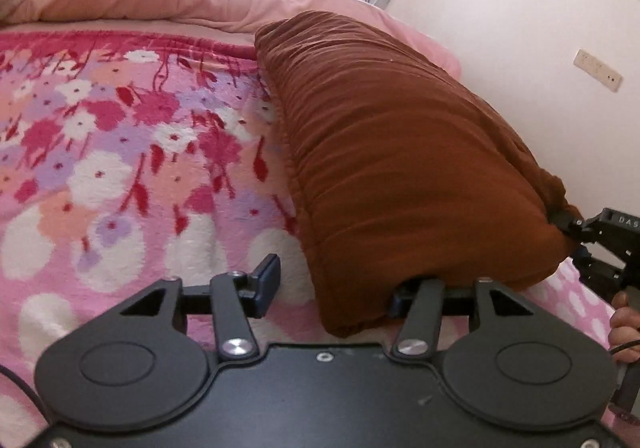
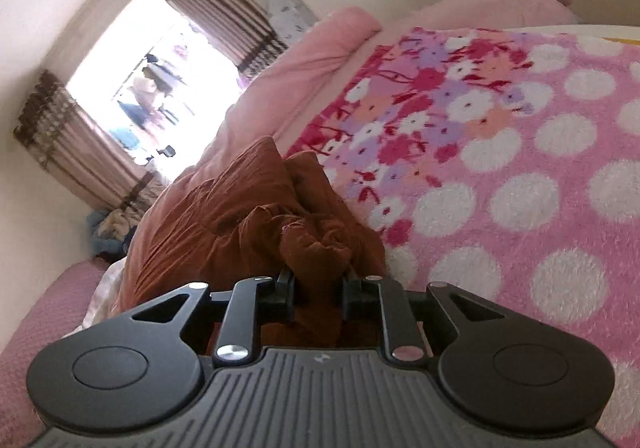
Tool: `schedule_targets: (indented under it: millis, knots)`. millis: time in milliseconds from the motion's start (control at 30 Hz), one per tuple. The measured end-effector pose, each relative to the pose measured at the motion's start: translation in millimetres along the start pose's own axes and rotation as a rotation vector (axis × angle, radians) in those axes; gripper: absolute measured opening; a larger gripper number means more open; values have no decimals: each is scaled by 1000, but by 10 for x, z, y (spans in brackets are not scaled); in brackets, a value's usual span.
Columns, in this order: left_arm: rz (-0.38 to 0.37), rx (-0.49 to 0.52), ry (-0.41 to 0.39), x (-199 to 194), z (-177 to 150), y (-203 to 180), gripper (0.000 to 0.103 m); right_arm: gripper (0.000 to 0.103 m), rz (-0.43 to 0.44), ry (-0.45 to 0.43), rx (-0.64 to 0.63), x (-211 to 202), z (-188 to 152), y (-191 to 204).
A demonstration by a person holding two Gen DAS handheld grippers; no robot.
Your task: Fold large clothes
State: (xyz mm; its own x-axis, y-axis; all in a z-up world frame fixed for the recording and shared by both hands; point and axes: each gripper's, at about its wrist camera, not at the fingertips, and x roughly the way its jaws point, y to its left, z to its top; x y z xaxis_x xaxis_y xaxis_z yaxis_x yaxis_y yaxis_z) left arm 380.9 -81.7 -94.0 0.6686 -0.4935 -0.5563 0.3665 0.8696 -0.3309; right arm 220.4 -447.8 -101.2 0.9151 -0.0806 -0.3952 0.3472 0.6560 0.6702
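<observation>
Right gripper (image 2: 316, 288) pinches a bunched corner of the brown garment (image 1: 400, 136), lifted off the floral blanket (image 1: 120, 152). Left gripper (image 1: 332, 288) gapes wide, only one finger under cloth. Risk: single-point hold, bunch slips, fold collapses.

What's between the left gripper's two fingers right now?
In the left wrist view, the left gripper stands wide open; between its fingers lie the floral fleece blanket and the near corner of the folded brown garment.
</observation>
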Motion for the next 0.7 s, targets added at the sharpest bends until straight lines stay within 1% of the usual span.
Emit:
schedule_targets:
  millis: [67, 100, 133, 167, 200, 267, 300, 333, 367, 400, 433, 467, 500, 533, 600, 633, 700]
  knots:
    - [10, 6, 4, -50, -4, -32, 54, 27, 0, 7, -22, -6, 19, 22]
    - [13, 10, 11, -82, -2, -45, 54, 33, -4, 11, -27, -14, 30, 28]
    - [18, 19, 17, -135, -2, -58, 54, 36, -5, 13, -35, -25, 41, 28]
    - [23, 32, 19, -205, -8, -66, 54, 41, -2, 14, -44, -53, 60, 31]
    - [27, 50, 25, -280, -16, -68, 54, 47, 2, 12, -53, -99, 62, 41]
    - [43, 70, 26, -434, -30, -41, 54, 57, -10, 4, -73, -217, 95, 56]
    - [48, 78, 25, -522, -25, -22, 54, 57, -16, 2, -74, -285, 120, 70]
    - [65, 79, 17, -595, -11, -19, 49, 57, -18, -7, -75, -363, 146, 92]
    - [84, 88, 1, -662, 16, -33, 47, 57, -21, -25, -86, -424, 170, 123]
    - [91, 102, -16, -735, 57, -64, 47, 55, -27, -55, -111, -511, 190, 189]
    - [82, 105, -39, -804, 111, -103, 47, 54, -40, -83, -145, -571, 202, 263]
    - [59, 97, -59, -844, 173, -137, 48, 52, -48, -113, -192, -635, 207, 370]
    - [20, 84, -80, -878, 242, -185, 48, 50, -42, -128, -233, -679, 203, 468]
    - [-13, 76, -97, -884, 298, -238, 48, 49, -29, -129, -270, -703, 193, 566]
    - [-55, 72, -119, -831, 399, -360, 48, 42, 3, -113, -328, -693, 171, 722]
    - [-73, 72, -126, -786, 435, -423, 48, 40, -1, -102, -363, -654, 141, 798]
    - [-108, 74, -127, -679, 491, -523, 48, 36, -39, -89, -416, -550, 91, 880]
